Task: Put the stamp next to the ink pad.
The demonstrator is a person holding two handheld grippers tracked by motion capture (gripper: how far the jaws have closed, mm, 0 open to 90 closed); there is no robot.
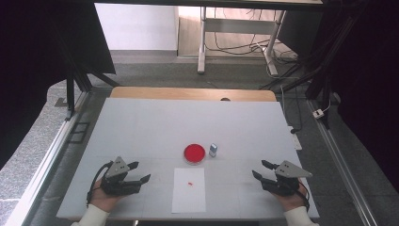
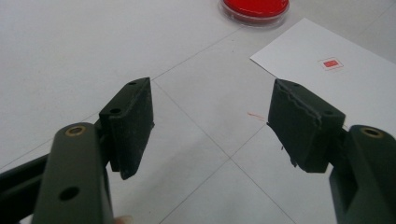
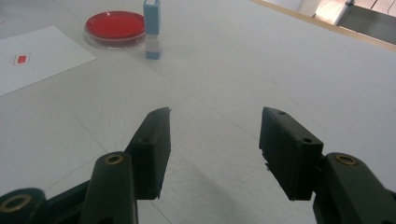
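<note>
White covers the bench (image 1: 141,132) we work at, and on it, near the middle, sits a shallow red dish (image 1: 194,153) with a clear rim. Just to its right a small blue-and-white vial (image 1: 213,150) stands upright, apart from the dish. On our side of the dish lies a white paper sheet (image 1: 189,197) bearing a small red mark (image 1: 190,182); what the mark is we cannot make out from above, though in the left gripper view it reads as a little red rectangle inside a thin outline.

Our left gripper (image 1: 140,172) rests low over the bench to the left of the sheet, jaws standing apart with bare bench between them and nothing held. Our right gripper (image 1: 262,170) sits to the right of the sheet, well apart from the vial, jaws likewise spread and empty.

In the left gripper view the dish is cut off by the top edge, and the sheet runs out at the right. In the right gripper view the vial's top is clipped by the frame and the sheet's near part runs off the left edge. A thin reddish line on the bench between the left jaws is too faint to identify.
</note>
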